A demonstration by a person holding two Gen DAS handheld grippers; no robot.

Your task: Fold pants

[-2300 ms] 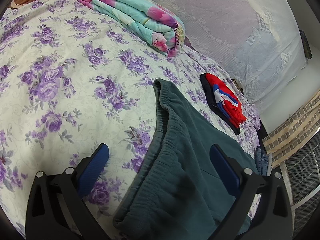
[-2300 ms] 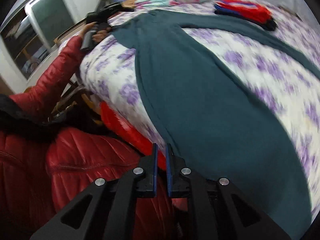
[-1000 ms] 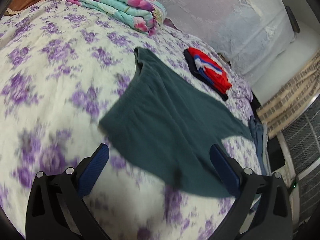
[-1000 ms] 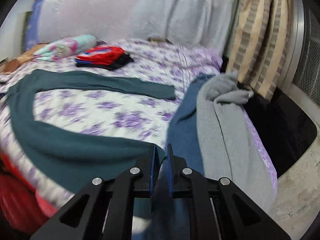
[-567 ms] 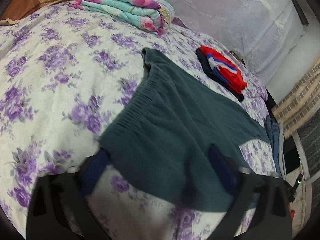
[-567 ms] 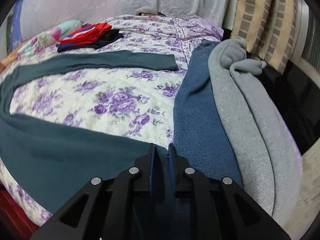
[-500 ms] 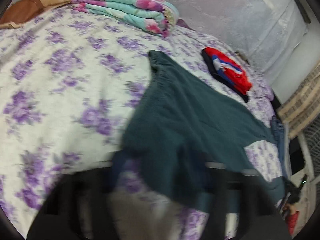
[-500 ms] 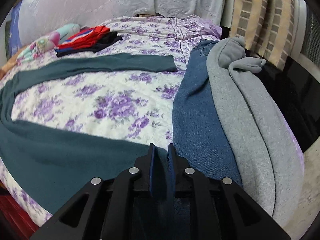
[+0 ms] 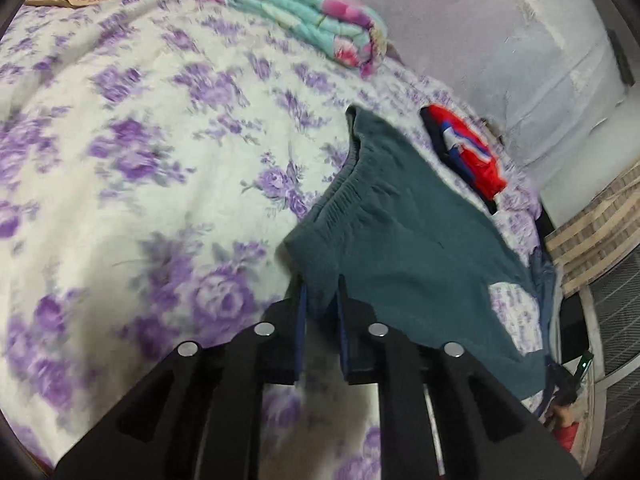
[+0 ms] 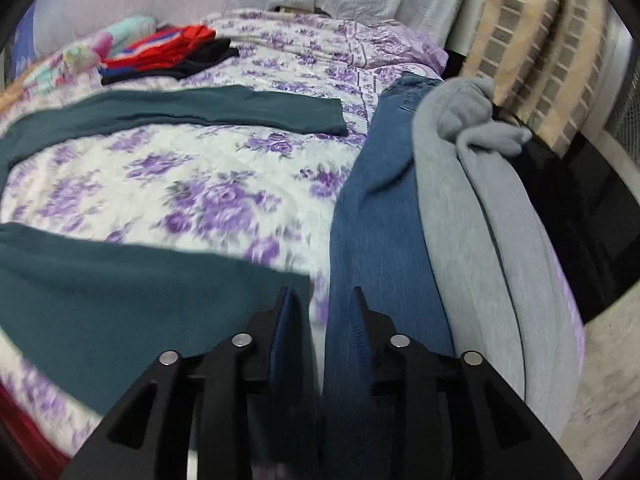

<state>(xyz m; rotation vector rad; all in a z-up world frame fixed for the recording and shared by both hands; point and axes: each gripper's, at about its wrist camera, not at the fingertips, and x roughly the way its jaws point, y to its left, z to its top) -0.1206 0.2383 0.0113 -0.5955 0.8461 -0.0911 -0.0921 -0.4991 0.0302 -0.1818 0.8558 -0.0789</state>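
Note:
Dark green pants (image 9: 404, 236) lie spread on a purple-flowered bedspread (image 9: 120, 160), waistband toward the pillows, legs apart. My left gripper (image 9: 320, 292) is shut on the near corner of the waistband. In the right wrist view one pants leg (image 10: 208, 110) lies across the bed and the other leg's cuff end (image 10: 140, 292) lies just left of my right gripper (image 10: 320, 296). Its fingers stand a little apart, with no cloth between them.
A folded turquoise quilt (image 9: 304, 20) lies at the head of the bed. A folded red and blue garment (image 9: 468, 152) lies beside the pants. Blue jeans (image 10: 380, 216) and a grey garment (image 10: 480, 200) hang over the bed's foot. A curtain (image 10: 536, 48) hangs beyond.
My left gripper has closed on the waistband corner. My right gripper, earlier shut on the near leg's cuff, has opened and the cuff now lies on the bed.

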